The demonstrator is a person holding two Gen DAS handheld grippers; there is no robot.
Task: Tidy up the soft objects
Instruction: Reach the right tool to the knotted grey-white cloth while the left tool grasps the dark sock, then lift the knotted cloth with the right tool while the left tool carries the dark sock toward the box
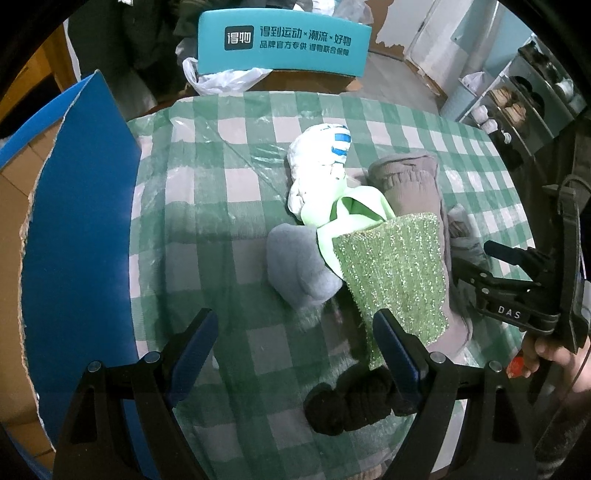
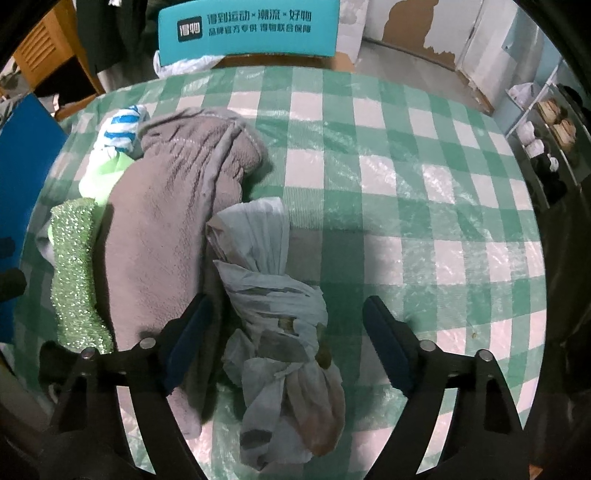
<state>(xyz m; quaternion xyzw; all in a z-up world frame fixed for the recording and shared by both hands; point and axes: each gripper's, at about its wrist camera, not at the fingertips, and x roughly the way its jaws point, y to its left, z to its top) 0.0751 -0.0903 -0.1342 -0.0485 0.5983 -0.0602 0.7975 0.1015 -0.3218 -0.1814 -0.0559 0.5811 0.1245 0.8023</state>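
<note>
right tool (image 2: 284, 343) tilted steeply down, fingers astride knotted rag (image 2: 280, 332).

Look past the far edge of your bench: the teal box (image 1: 284, 44) carries a dark logo square reading 得物, then white print, 得到运动×潮流×好物 on the upper line and 品牌官方专供 得物联合保障 beneath; your right wrist view shows the same box (image 2: 247, 29), a little blurred. On your right hand-held gripper (image 1: 476, 273), the body reads "DAS" in white
</note>
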